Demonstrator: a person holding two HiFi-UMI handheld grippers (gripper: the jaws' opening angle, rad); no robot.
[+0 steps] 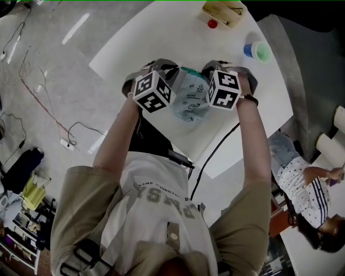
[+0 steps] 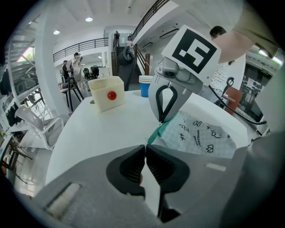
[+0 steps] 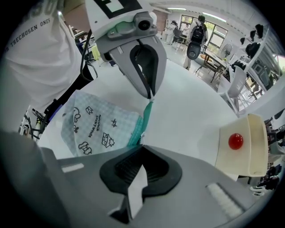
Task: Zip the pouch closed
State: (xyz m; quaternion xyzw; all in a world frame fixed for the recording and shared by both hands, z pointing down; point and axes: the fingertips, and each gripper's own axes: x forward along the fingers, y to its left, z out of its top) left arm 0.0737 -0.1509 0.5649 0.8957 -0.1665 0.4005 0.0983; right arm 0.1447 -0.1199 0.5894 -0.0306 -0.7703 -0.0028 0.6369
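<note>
The pouch (image 1: 190, 99) lay on the white table (image 1: 161, 32) right in front of the person. It was a pale checked bag printed with small dark doodles, with a teal zipper (image 3: 141, 122) along its far edge. Both grippers stood at that edge, one at each side of the pouch.

The left gripper (image 2: 145, 150) had its jaws together, pinched on the end of the zipper strip at the pouch's left. The right gripper (image 3: 142, 146) pointed steeply down at the pouch's right, its jaws likewise clamped tight on the teal strip. A short run of the zipper stretched between the two sets of jaws, and the body of the pouch slumped toward the person. Whether that run was zipped or gaping could not be told.

Beyond the pouch and well apart from it, a cream box (image 1: 225, 12) sat near the table's far edge, with a red knob (image 1: 213, 23) on its side. To the right of the pouch and farther off stood a blue cup (image 1: 249, 50) and a green cup (image 1: 263, 52), side by side. A black cable (image 1: 215, 153) trailed from the right gripper across the table on the pouch's near side. Off the table, down and right of the pouch, a seated person (image 1: 307, 188) in a spotted top was in view.
</note>
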